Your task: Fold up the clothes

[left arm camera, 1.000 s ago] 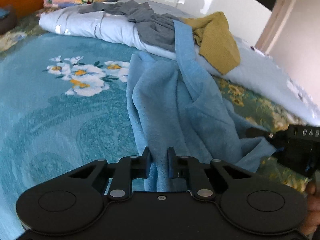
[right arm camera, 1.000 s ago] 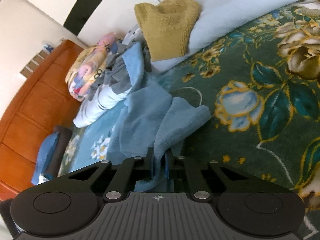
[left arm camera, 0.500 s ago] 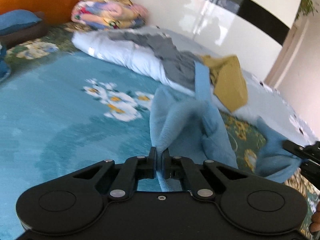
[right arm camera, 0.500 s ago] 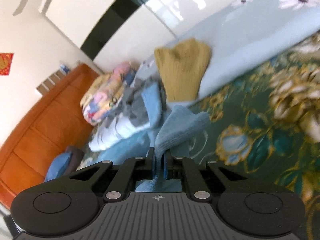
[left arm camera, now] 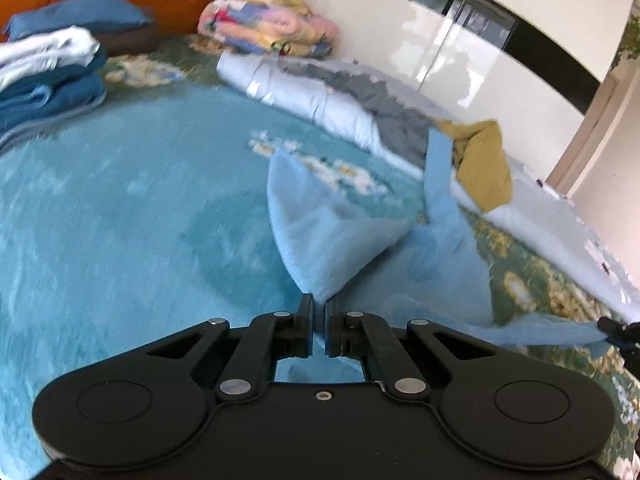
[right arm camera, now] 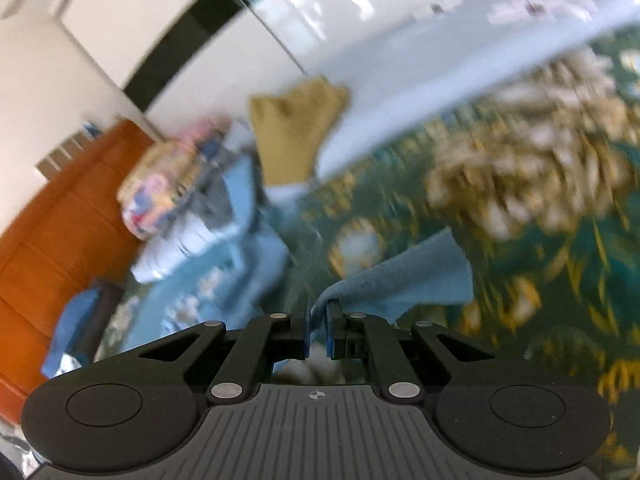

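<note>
Found the light-blue garment (left arm camera: 332, 240) lifted off the bed (left arm camera: 120, 220) on the near side of the pale quilt roll (left arm camera: 352, 116), strung between two grips. Saw the left gripper (left arm camera: 320, 308) pinched tight on one bunched corner, cloth fanning up and forward from the closed fingers. Saw the right gripper (right arm camera: 318, 308) likewise clamped on another corner, a flap of cloth (right arm camera: 400, 280) jutting out to its right side. Caught only its tip at the far right edge of the left wrist view (left arm camera: 620, 328), well apart from the left one, with a band of cloth drawn almost taut toward it.

Judged the garment's long axis to run left to right between the grips, roughly along the length of the quilt roll. Noted one narrow strip trailing up onto that roll, lying beside a mustard garment (left arm camera: 484, 160) and a grey garment (left arm camera: 384, 104), so not yet free. Reckoned the coming move to turn on that snagged strip: needed pulling away from the roll before spreading the cloth flat on the bed.

Held both grippers low and roughly level, aimed toward the quilt roll. Could not read finer detail in the right wrist view, blurred by motion.
</note>
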Motion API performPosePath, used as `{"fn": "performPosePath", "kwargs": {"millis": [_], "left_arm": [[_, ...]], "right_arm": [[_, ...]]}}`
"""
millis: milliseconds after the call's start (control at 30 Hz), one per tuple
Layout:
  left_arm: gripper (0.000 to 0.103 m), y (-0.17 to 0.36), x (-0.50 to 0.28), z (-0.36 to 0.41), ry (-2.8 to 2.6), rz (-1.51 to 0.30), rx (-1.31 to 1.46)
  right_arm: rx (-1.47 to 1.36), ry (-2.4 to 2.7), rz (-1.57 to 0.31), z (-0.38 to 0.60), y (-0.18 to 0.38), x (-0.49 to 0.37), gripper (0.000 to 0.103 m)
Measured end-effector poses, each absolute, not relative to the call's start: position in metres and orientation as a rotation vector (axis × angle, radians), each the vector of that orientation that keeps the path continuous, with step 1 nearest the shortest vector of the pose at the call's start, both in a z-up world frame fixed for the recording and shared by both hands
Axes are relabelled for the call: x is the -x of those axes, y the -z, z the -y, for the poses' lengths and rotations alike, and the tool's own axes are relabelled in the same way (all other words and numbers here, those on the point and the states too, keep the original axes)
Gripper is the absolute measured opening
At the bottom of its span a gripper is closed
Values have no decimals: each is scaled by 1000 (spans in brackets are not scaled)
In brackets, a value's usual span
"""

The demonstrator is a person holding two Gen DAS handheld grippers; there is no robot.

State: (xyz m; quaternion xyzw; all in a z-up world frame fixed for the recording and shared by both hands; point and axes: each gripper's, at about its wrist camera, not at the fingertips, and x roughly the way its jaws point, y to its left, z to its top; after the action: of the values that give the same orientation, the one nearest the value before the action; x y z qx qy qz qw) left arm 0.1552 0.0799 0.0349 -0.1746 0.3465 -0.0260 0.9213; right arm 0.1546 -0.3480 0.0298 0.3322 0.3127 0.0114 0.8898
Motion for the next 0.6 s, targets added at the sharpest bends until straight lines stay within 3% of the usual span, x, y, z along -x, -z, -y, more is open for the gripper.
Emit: {"fn": "performPosePath", "kwargs": {"millis": [167,333,400,467,600], "left_arm": [[9,-28,-149,-87,31,-735,377],[10,-45,-140,-91,28,-682,364],[17,-53,-138,-90,46,-657,359],[39,-58,-141,-86,69,-647,339],[42,-54,-161,-82,72,-679,319]], "right_arm": [[-739,-22,-716,341,-7,-160,6],[-692,-81,-696,331,-22,-164,6],[-678,-66,-711,332,-27,-164,7],[-624,-73,-710,328,-32,-155,7],[-661,-137,-795,324,-21,-141,23]]}}
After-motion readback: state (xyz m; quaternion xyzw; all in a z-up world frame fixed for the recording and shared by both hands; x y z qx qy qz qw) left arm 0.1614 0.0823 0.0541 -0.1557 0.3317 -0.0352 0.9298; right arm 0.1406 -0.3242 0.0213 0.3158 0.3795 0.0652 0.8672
